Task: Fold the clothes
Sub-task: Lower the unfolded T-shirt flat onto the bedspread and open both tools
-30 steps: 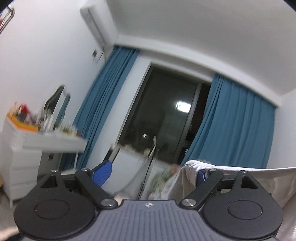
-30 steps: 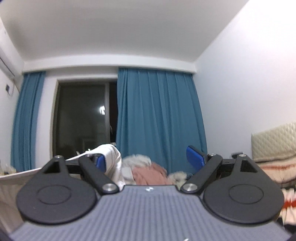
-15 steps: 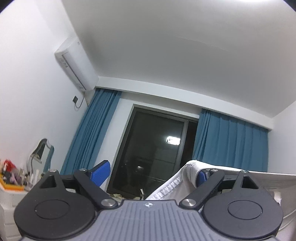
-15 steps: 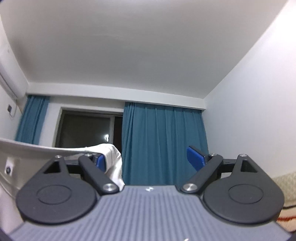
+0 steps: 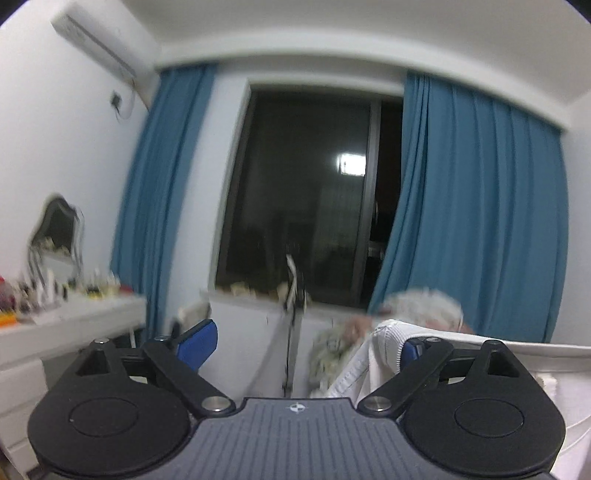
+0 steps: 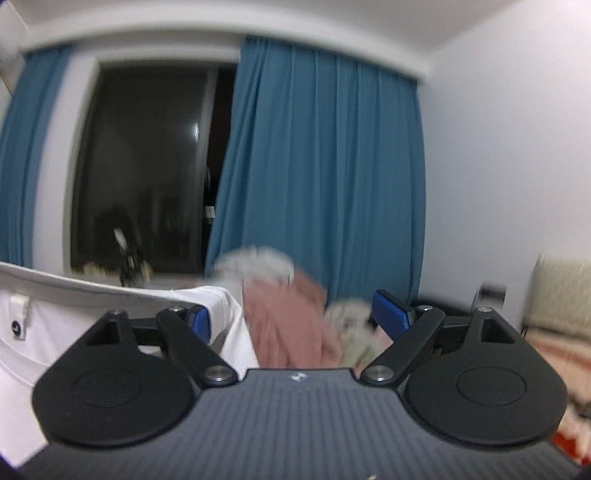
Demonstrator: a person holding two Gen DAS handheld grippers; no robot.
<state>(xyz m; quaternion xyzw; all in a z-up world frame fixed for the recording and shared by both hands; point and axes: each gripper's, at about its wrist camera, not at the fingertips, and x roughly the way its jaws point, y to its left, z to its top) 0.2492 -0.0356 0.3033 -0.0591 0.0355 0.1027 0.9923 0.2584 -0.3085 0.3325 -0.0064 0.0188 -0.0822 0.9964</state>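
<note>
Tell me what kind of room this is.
Most likely a bedroom in a home: blue curtains flank a dark window, a white dressing table with a mirror stands at the left wall, and clothes are heaped in a clothes pile ahead.

Blue curtains (image 5: 476, 206) flank a dark window (image 5: 306, 192); an air conditioner (image 5: 98, 33) hangs above a cluttered dresser (image 5: 70, 314)
</note>
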